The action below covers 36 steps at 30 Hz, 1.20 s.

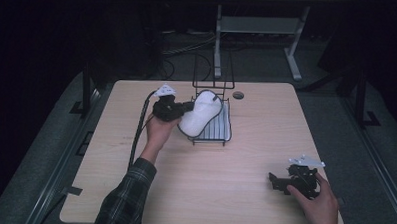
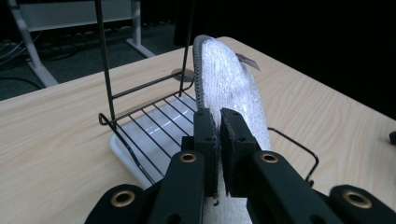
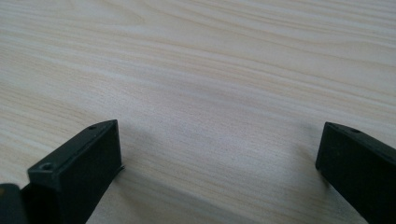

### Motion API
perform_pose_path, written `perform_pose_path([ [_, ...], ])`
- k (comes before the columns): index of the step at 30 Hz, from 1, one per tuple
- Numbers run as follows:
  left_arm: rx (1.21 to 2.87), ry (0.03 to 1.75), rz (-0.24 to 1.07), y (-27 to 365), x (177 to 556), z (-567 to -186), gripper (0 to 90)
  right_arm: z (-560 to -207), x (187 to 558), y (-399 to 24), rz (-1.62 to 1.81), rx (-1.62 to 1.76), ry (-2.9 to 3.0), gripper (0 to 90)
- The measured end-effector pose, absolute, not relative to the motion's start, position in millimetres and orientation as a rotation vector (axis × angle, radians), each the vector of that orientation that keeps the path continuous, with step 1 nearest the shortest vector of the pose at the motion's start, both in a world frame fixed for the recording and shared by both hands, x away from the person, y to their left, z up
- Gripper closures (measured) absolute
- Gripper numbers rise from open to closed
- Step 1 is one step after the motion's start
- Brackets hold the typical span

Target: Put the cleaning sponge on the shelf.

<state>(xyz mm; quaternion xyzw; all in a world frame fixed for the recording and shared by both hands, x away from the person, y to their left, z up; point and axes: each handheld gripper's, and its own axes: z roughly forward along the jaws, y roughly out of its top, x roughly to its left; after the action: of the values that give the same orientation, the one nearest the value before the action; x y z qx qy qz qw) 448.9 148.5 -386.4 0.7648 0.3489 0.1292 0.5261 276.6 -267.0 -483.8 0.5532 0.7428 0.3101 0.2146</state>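
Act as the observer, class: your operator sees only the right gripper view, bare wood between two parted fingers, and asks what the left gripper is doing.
Observer: The left gripper is shut on a white fuzzy pad, held on edge.
Operator: Where is that pad?
Observer: Over a black wire rack that sits on a white tray.
Operator: And where am I?
Observer: Your right gripper rests near the table's right front corner, apart from the rack.

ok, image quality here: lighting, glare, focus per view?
High view: dim, room black beyond the table, left gripper soft. Left gripper view: white slipper bright, nearly washed out, glare on the white tray; near jaws sharp. Right gripper view: evenly lit wood, jaws slightly blurred, soft shadows under them.
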Motion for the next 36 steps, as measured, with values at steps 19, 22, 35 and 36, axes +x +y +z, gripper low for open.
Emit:
perform_pose_path([
  [19,1.802,0.903,0.265,133.0,475.9,-403.1,85.3,-483.8,276.6,-267.0,0.86,1.534,2.061,0.0],
  [22,1.805,0.919,0.262,132.9,479.1,-408.7,85.1,-483.8,276.6,-267.0,0.86,1.534,2.061,0.0],
  [35,1.832,0.958,0.26,132.8,483.4,-417.3,82.2,-483.8,276.6,-266.9,0.861,1.536,2.061,0.0],
  [36,1.836,0.959,0.263,133.0,483.6,-417.5,82.0,-483.8,276.6,-266.9,0.861,1.536,2.061,0.0],
])
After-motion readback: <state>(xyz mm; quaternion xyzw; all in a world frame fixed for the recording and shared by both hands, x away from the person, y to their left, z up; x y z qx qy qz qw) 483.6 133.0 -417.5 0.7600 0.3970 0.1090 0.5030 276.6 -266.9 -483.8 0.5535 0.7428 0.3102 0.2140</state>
